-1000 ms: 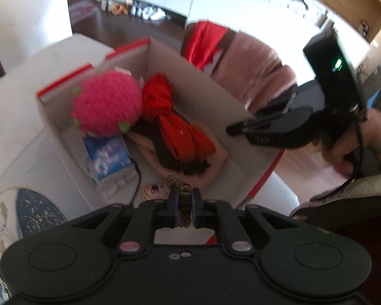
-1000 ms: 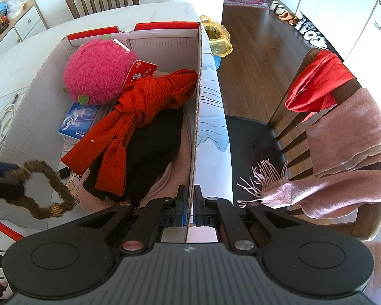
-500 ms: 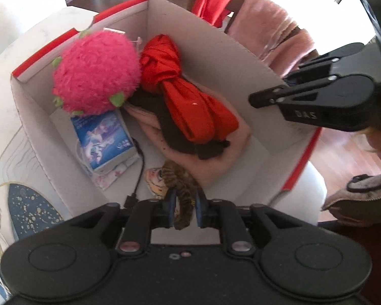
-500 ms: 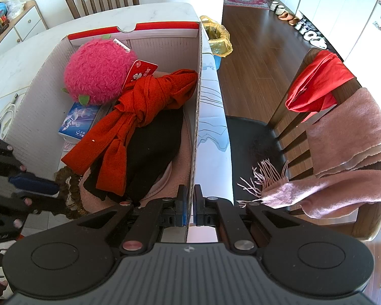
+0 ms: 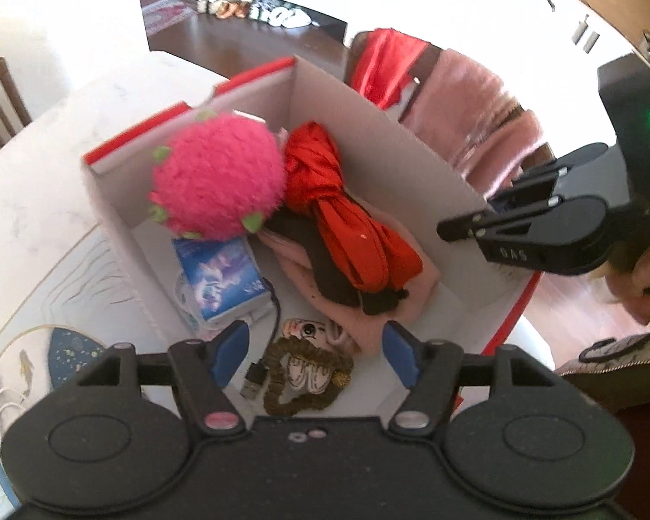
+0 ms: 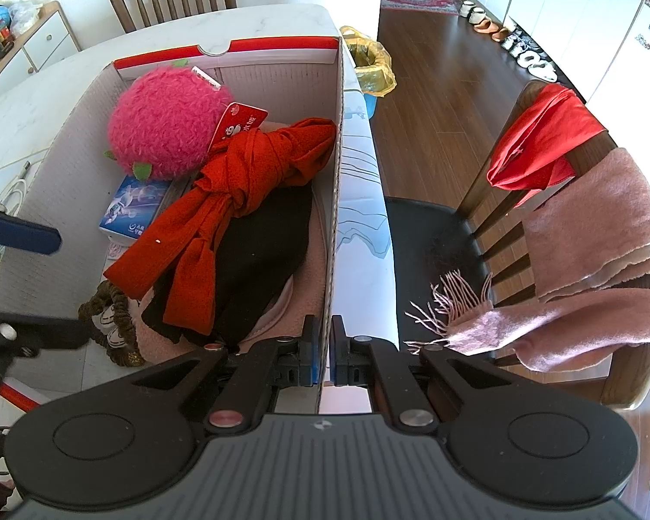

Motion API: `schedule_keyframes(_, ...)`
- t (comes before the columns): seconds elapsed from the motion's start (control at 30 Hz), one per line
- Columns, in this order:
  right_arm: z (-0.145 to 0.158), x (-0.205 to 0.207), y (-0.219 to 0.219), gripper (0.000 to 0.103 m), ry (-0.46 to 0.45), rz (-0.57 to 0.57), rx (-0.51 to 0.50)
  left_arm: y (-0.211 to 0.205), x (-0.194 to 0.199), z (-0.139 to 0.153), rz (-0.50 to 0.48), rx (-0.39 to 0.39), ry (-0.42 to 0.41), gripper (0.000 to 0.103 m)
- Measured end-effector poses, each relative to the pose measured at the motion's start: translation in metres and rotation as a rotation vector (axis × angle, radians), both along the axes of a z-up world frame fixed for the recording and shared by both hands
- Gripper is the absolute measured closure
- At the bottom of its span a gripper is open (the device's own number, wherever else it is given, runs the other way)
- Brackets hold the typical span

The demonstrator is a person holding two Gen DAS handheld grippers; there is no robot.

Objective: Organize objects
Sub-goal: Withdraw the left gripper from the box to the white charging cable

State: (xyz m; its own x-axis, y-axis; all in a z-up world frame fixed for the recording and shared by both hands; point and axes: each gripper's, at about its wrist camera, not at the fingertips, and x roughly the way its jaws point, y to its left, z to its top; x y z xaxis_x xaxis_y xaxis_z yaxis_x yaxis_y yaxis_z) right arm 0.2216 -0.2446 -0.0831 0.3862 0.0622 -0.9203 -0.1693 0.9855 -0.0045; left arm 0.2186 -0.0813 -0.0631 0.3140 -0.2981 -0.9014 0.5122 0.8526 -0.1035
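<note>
Hovering over the near end of the cardboard box (image 5: 368, 130), the left tool (image 5: 316, 349) has its 2 blue-padded fingers (image 5: 232, 344) spread wide with nothing between them. Directly below that gap the brown beaded bracelet (image 5: 307, 379) lies loose on the box floor, draped over a small doll (image 5: 305, 329) whose face peeks out above the loop. A black cable plug (image 5: 255, 379) sits just beside the bracelet on its left.

The right tool (image 6: 323, 355) is closed on the thin right-hand wall of the box (image 6: 336, 173), one pad on each side of the cardboard edge (the wall runs straight away from the camera between them). In the left wrist view the same tool (image 5: 450, 225) shows at the right, over the box rim.

Deeper in the box, a red knotted scarf (image 6: 238, 199) lies across a black cloth (image 6: 260, 260), which rests on something pink and soft (image 6: 307, 294). A fluffy pink plush fruit (image 6: 164, 130) with green tufts and a red tag fills the far left corner, partly on top of a blue-and-white carton (image 6: 134, 208).

The box stands on a white marble-look worktop (image 6: 56, 82). Right of it, a wooden chair (image 6: 476, 225) carries a fringed pink scarf (image 6: 585, 260) and a red cloth (image 6: 541, 143) over its back.
</note>
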Motion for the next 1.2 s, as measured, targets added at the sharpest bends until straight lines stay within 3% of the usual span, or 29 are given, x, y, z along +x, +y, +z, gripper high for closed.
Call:
schedule_keyframes(0.3, 0.0, 0.0, -0.001, 0.099, -0.001, -0.001, 0.001, 0.041, -0.009, 0.035, 0.144, -0.072, -0.119, 0.016)
schedule_keyframes(0.6, -0.001, 0.0, -0.001, 0.099, -0.001, 0.0, 0.001, 0.112, -0.011, 0.052, 0.436, -0.092, -0.226, 0.003)
schedule_keyframes(0.9, -0.002, -0.001, -0.002, 0.099, 0.003, -0.001, -0.001, 0.179, -0.008, 0.027, 0.654, 0.012, -0.221, 0.002)
schedule_keyframes(1.2, -0.002, -0.001, -0.002, 0.099, 0.004, -0.002, 0.0, 0.23, 0.003, -0.019, 0.788, 0.108, -0.178, 0.002)
